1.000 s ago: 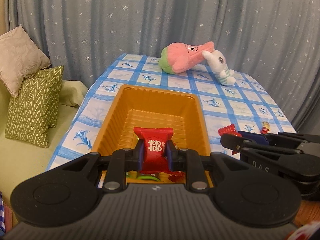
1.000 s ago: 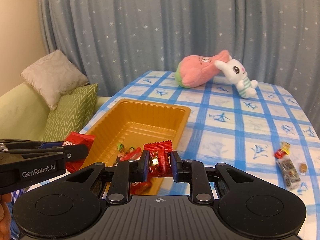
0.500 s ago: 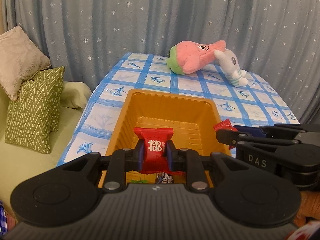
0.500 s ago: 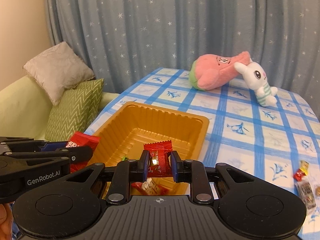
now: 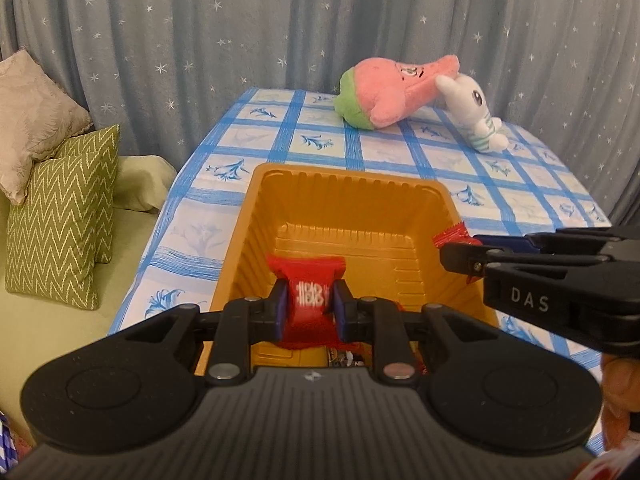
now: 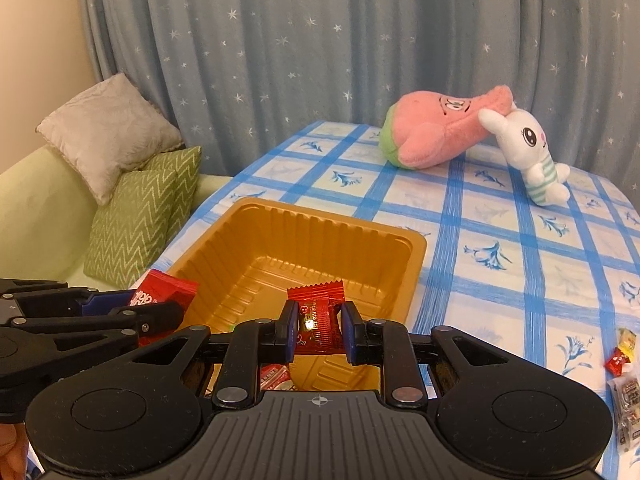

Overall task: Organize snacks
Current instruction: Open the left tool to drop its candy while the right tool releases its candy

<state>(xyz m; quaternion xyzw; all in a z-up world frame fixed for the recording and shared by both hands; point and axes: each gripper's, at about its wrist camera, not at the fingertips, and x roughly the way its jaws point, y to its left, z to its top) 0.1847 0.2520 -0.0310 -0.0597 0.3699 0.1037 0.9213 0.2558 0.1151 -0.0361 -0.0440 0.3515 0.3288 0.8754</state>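
An orange plastic tray [image 5: 344, 196] [image 6: 352, 228] stands on the blue-checked table. My left gripper [image 5: 308, 308] is shut on a red snack packet [image 5: 306, 280] with white print, held over the tray's near end; it also shows at the left of the right wrist view [image 6: 168, 292]. My right gripper [image 6: 318, 328] is shut on a shiny red candy packet [image 6: 318, 312] over the tray's near end; its packet shows in the left wrist view [image 5: 454, 236]. A few wrapped snacks [image 6: 274, 374] lie in the tray under the grippers, mostly hidden.
A pink plush [image 6: 436, 136] and a white rabbit plush [image 6: 528, 152] lie at the table's far end. Loose snacks [image 6: 622, 360] lie on the table at the right edge. A green sofa with cushions [image 5: 60, 216] stands left of the table.
Both grippers have moved forward along the table with their packets still held, so they now sit farther over the tray. The plush toys look nearer.
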